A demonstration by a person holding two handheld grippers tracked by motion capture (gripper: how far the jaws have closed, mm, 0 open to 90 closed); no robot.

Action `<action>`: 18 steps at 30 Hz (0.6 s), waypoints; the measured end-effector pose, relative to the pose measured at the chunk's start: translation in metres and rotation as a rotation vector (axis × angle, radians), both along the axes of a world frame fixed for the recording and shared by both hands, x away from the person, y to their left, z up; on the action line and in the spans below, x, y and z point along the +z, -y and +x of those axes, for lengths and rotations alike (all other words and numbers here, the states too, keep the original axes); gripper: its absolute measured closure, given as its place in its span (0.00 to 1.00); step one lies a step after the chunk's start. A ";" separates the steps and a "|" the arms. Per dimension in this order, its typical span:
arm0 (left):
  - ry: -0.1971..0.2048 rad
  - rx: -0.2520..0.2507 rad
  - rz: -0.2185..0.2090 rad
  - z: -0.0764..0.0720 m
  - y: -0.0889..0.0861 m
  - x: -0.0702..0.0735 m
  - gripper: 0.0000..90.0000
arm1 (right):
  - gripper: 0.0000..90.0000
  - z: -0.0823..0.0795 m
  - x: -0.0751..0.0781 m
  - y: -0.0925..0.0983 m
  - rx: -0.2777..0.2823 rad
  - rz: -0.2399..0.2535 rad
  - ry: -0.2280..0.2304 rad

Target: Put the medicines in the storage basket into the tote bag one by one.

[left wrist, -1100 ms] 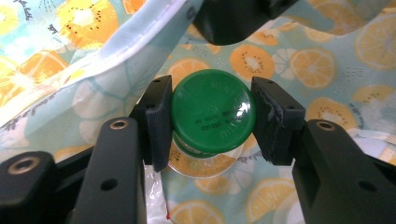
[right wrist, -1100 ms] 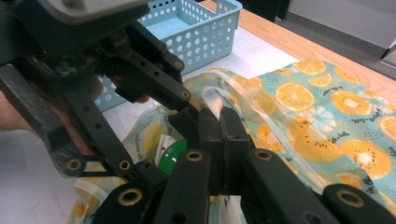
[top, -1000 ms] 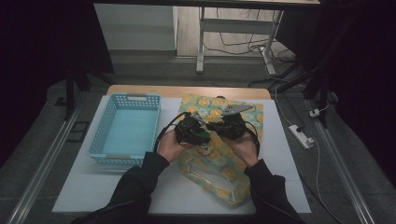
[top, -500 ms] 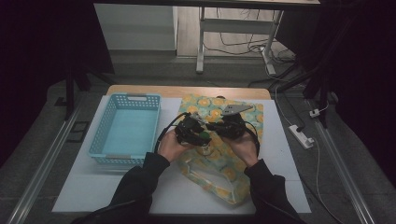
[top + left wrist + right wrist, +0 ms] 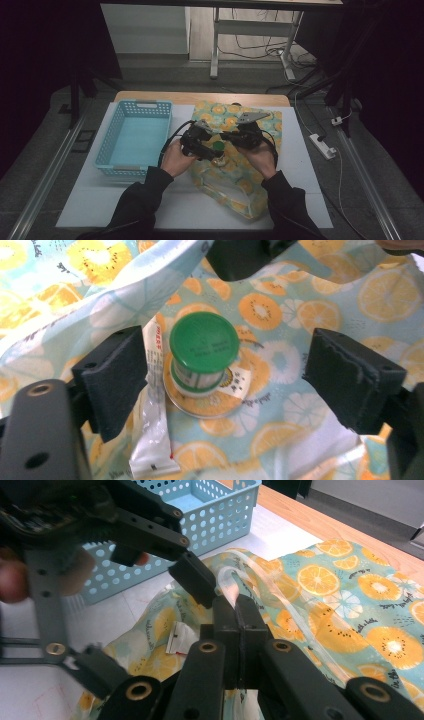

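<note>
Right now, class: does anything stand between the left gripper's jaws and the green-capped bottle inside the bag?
Partly. The left gripper has just been opening and straddles the green-capped bottle without touching it. A white sachet lies between the bottle and one jaw; the other side is free.

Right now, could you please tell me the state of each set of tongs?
Left tongs: open, just been opening, astride the green-capped bottle without touching it.
Right tongs: shut on the bag's edge.
</note>
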State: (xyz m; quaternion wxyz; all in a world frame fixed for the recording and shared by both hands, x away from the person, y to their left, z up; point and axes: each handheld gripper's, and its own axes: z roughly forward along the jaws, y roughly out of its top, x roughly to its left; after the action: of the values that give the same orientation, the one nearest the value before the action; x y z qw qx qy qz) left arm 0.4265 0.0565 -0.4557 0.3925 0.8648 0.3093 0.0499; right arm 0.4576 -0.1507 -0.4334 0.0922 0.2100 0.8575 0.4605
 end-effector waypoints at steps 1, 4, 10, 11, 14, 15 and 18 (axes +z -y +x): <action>-0.002 -0.001 -0.004 -0.001 -0.001 0.000 0.16 | 1.00 0.000 0.000 0.000 0.000 -0.001 0.001; -0.003 -0.007 -0.021 -0.006 -0.004 0.001 0.11 | 1.00 -0.001 0.000 -0.001 0.002 -0.002 0.003; -0.001 -0.029 -0.054 -0.014 -0.013 0.001 0.00 | 1.00 -0.002 0.001 -0.002 0.007 -0.005 0.003; 0.000 -0.031 -0.066 -0.016 -0.015 0.001 0.00 | 1.00 -0.002 0.001 -0.002 0.007 -0.006 0.003; 0.002 -0.053 -0.076 -0.021 -0.019 -0.001 0.00 | 1.00 -0.002 0.001 -0.001 0.007 -0.003 0.002; -0.002 -0.066 -0.074 -0.023 -0.020 -0.001 0.00 | 1.00 -0.003 0.002 -0.002 0.007 -0.003 0.003; -0.010 -0.085 -0.066 -0.029 -0.021 -0.003 0.00 | 1.00 -0.003 0.002 -0.002 0.010 -0.006 0.003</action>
State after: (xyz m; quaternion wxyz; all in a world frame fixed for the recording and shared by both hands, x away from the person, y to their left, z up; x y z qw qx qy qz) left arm 0.3978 0.0772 -0.4590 0.4209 0.8641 0.2755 0.0187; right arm 0.4544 -0.1484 -0.4318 0.0918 0.2047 0.8598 0.4587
